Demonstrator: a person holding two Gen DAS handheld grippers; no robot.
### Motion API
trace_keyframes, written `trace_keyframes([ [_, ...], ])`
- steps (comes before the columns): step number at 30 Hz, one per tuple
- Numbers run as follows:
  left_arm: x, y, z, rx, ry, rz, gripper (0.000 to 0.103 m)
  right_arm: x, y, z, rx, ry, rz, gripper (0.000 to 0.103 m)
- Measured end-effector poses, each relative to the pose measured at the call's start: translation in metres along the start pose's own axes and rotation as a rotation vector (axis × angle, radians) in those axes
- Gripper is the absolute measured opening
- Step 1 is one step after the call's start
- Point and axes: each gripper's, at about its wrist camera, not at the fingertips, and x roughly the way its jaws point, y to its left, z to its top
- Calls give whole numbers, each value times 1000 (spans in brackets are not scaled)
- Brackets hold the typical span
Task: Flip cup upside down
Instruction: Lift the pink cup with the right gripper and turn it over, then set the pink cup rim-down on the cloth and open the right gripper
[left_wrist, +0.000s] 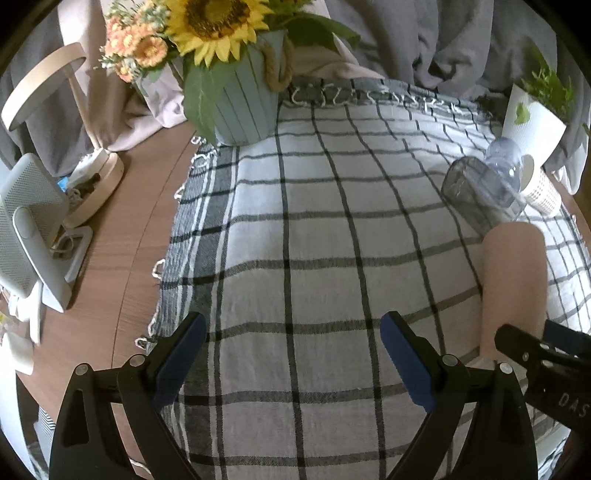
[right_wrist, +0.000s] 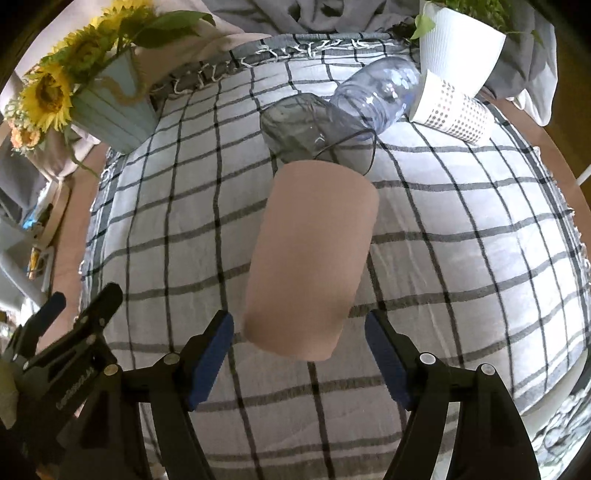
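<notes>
Cup (right_wrist: 312, 258), beige, stands on the checked cloth (right_wrist: 461, 266) at 12 o'clock of the right hand-held gripper (right_wrist: 299, 354), whose jaws gape either side, untouching. Close squarely mid-wall before rotating. Left hand-held gripper (left_wrist: 293, 343) hangs open at 9 o'clock.

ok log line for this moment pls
phase: pre-grasp | right tool: open, straddling tall beige cup, no contact seen | left tool: open, over checked cloth | cup orientation: unclear
</notes>
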Motion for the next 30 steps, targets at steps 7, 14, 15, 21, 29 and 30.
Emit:
trace_keyframes([
  [7, 6, -5, -3, 17, 10, 12, 96, 10, -2, 1, 8, -25, -2, 73],
  [14, -1, -9, 0, 25, -8, 1, 96, -1, -4, -4, -6, -25, -8, 68],
  [15, -3, -11, 1, 30, -16, 1, 96, -5, -4, -4, -8, -30, -11, 67],
  [21, -9, -21, 5, 47, -36, -23, 96, -34, -10, -3, -19, -73, -29, 64],
  [29, -15, -24, 9, 40, -49, -39, 96, -49, -11, 9, -32, -122, -51, 63],
  [30, -16, -24, 9, 39, -49, -41, 96, -49, -12, 11, -31, -119, -53, 63],
])
